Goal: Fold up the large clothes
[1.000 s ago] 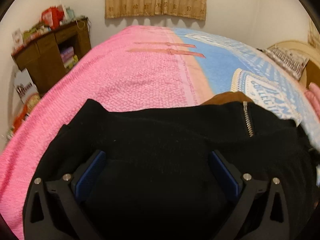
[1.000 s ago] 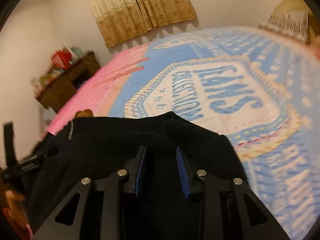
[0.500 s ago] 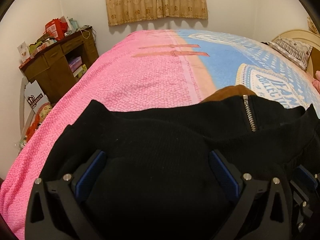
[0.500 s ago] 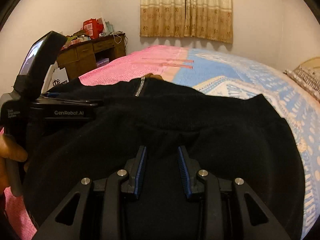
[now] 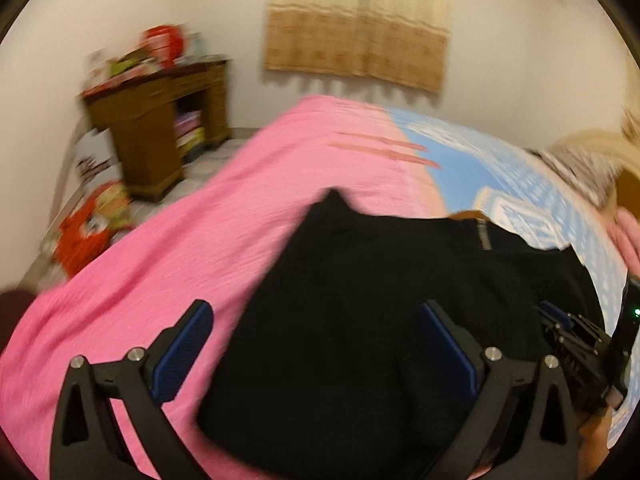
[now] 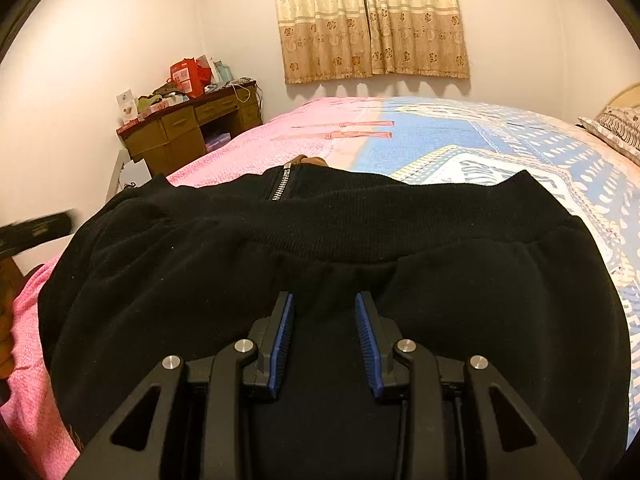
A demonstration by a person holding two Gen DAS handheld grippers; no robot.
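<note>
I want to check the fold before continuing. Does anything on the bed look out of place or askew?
Only one thing: a brown piece pokes out from under the black garment at the zipper. What it is cannot be told.

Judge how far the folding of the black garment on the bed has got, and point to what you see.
Done: the black zip-up garment lies folded into a compact block on the bed cover, its ribbed band and zipper at the far edge.
In hand: nothing is gripped; the left gripper is wide open, and the right gripper has its fingers apart over the cloth.
Left: possibly another fold or smoothing; I cannot tell.
</note>
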